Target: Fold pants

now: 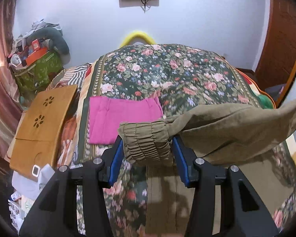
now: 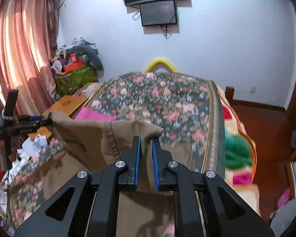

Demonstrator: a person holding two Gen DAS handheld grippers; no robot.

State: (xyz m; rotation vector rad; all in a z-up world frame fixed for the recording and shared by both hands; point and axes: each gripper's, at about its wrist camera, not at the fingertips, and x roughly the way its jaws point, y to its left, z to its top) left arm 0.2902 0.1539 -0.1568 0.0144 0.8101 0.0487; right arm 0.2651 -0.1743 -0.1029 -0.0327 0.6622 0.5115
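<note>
Khaki pants hang stretched between my two grippers above a bed with a floral cover. My left gripper is shut on the gathered elastic waistband at one end. My right gripper is shut on the other corner of the pants. The rest of the pants drapes down onto the bed. In the right wrist view the left gripper shows at the far left, holding the cloth's edge.
A folded pink garment lies on the bed, left of centre. A wooden lap tray rests at the bed's left edge, beside papers and clutter. A green bag with piled items stands in the corner. Wooden floor lies right of the bed.
</note>
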